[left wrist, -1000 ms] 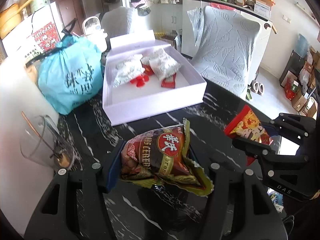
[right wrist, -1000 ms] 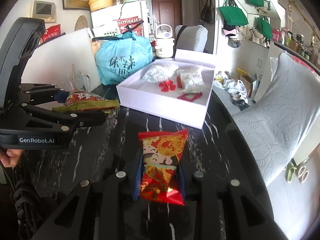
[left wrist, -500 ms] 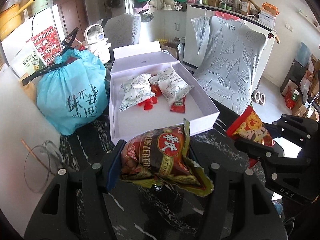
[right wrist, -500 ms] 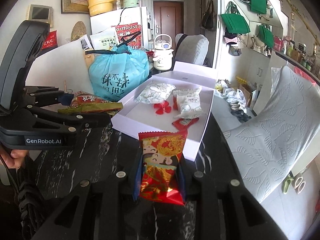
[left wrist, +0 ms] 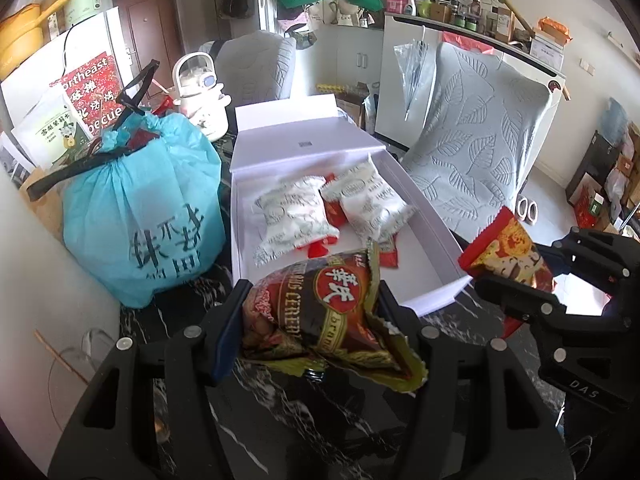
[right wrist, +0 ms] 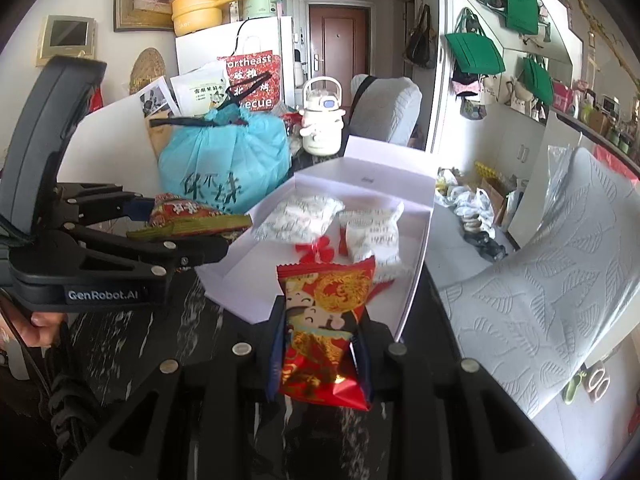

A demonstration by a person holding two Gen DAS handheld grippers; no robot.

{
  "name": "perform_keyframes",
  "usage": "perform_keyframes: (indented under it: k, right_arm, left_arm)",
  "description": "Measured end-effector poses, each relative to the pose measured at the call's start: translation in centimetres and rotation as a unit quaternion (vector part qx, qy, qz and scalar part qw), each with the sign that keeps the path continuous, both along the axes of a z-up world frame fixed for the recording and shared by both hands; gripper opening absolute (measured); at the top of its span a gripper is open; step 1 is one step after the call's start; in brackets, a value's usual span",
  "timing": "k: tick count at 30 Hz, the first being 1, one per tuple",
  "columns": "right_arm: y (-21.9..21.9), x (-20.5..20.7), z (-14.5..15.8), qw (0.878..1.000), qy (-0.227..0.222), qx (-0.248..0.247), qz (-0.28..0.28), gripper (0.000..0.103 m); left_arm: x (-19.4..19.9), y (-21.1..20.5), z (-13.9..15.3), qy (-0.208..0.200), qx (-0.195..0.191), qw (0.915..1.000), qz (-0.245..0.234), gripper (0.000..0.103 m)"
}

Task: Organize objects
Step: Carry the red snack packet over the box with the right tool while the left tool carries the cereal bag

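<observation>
Left gripper [left wrist: 312, 320] clamped on crinkly cereal packet [left wrist: 320, 312], lower centre; right gripper [right wrist: 320, 344] pinching red snack packet [right wrist: 326, 328]. Light, soft, slippery foil; mid-body hold best. White box [left wrist: 432, 224] just beyond.

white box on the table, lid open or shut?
Open. The white box has its lid folded back at the far side, and the snack packets inside are in plain sight.

Both tools are closing in on the open white cardboard box [left wrist: 424, 216], which is now looming larger in each view. The left tool [left wrist: 312, 320] is bringing its crinkled dark-red cereal packet [left wrist: 320, 312] over the box's near edge, while the right tool [right wrist: 322, 344] is carrying its red-and-gold snack pouch [right wrist: 326, 320] there too.
</observation>
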State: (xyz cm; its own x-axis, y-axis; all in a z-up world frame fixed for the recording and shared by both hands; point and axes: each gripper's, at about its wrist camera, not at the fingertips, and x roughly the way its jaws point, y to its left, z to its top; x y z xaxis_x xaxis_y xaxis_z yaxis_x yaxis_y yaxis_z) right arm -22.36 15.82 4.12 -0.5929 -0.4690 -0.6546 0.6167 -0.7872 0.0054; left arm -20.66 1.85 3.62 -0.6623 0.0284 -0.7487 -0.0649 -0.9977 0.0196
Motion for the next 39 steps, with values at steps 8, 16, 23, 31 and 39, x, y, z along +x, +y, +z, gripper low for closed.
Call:
perform_keyframes:
  k: [8, 16, 23, 31, 39]
  right_arm:
    - [-1.7, -3.5, 1.7, 1.000, 0.021, 0.000, 0.002, 0.030]
    - [-2.9, -7.2, 2.2, 1.000, 0.023, -0.002, 0.001, 0.030]
    - [-3.7, -11.2, 2.2, 1.000, 0.016, -0.005, 0.009, 0.030]
    - [-4.5, -16.4, 0.8, 1.000, -0.008, 0.004, 0.016, 0.030]
    - [-4.6, -19.8, -1.5, 0.999, -0.044, 0.006, 0.020, 0.030]
  left_arm:
    - [-3.7, -0.9, 0.3, 0.012, -0.004, 0.9999, -0.007, 0.059]
    - [-6.9, -1.4, 0.4, 0.020, -0.007, 0.9998, -0.007, 0.059]
    - [-9.6, -1.9, -0.1, 0.028, -0.015, 0.9995, 0.008, 0.059]
    - [-12.2, -1.5, -1.3, 0.030, -0.026, 0.9992, 0.005, 0.059]
    - [-15.3, -0.2, -3.3, 0.012, -0.052, 0.9986, 0.003, 0.059]
